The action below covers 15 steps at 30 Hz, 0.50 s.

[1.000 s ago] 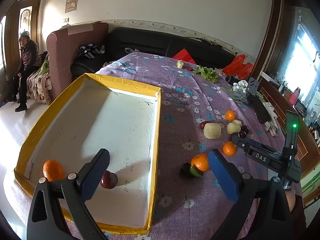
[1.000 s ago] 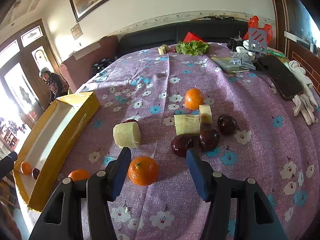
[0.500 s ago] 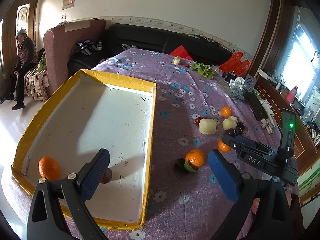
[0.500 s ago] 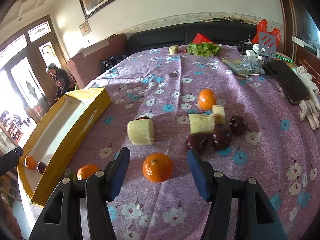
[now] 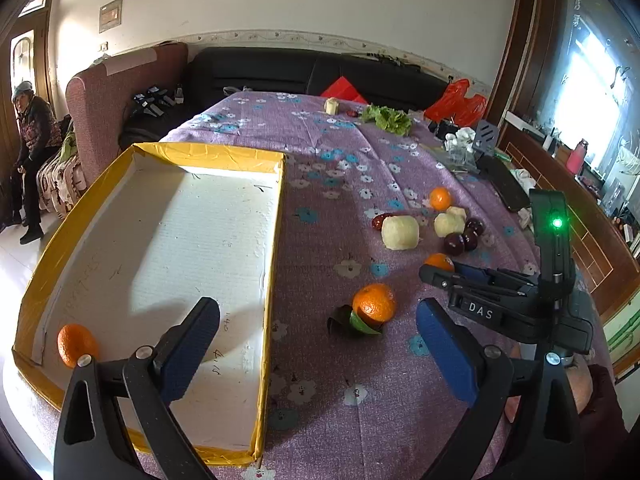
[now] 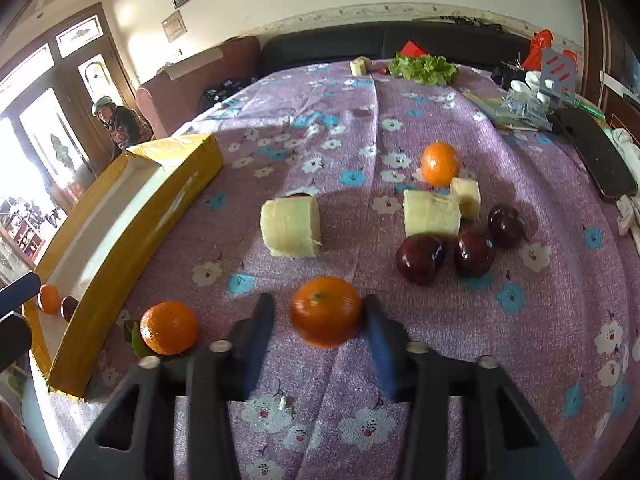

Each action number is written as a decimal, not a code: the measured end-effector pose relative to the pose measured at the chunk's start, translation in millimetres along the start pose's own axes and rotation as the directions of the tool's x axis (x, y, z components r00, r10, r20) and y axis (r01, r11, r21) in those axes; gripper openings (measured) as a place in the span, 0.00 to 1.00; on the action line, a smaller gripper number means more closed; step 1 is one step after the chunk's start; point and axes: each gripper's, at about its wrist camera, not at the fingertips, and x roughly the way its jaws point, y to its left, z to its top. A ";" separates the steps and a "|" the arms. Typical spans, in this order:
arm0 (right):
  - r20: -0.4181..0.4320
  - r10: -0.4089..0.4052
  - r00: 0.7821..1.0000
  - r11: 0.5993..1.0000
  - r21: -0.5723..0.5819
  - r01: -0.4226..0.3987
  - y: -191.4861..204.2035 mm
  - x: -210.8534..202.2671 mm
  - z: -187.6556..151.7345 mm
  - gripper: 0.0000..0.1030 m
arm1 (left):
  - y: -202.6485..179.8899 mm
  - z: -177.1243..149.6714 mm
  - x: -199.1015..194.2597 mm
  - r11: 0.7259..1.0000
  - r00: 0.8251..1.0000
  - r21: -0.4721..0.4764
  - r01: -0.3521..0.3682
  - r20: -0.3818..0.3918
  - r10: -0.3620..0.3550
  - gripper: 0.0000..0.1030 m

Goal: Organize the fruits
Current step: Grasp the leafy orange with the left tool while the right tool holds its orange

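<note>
My right gripper (image 6: 318, 304) is low over the purple cloth, its jaws closing around an orange (image 6: 326, 311). The right pad touches the orange; a sliver of cloth still shows at the left pad. A second orange (image 6: 170, 327) rests on green leaves just to its left. My left gripper (image 5: 318, 312) hangs open with nothing between its fingers, over the yellow-rimmed box's (image 5: 208, 152) right wall. In the box's near corner lie an orange (image 5: 76, 344) and a dark plum (image 6: 69, 307). Farther off are pale peeled chunks (image 6: 291, 226), three plums (image 6: 420, 258) and another orange (image 6: 440, 163).
Lettuce (image 6: 424, 67) and a small pale chunk (image 6: 359, 66) sit at the table's far end. A black flat device (image 6: 596, 156), white gloves and a plastic bag lie along the right edge. A sofa stands behind the table. A person (image 5: 34, 136) sits at far left.
My right gripper moved forward and down over the near orange, and its jaws narrowed around it. My left gripper shifted a little; the plum in the box slipped behind its left finger.
</note>
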 end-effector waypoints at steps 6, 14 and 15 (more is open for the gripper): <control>0.002 -0.011 1.000 1.000 0.000 0.011 0.8 -2.8 -1.3 0.38 | -3.9 2.0 3.8 1.000 1.000 -0.012 0.017 -0.018 -0.017 0.96; 0.013 -0.017 1.000 0.999 0.043 0.016 -7.2 -5.9 -1.8 0.38 | -12.7 -0.1 11.3 0.999 0.998 0.041 0.032 -0.051 -0.030 0.96; 0.016 -0.020 1.000 0.999 0.048 0.019 -8.4 -7.4 -1.7 0.38 | -16.6 -0.1 16.4 0.998 0.998 0.062 0.023 -0.062 -0.019 0.96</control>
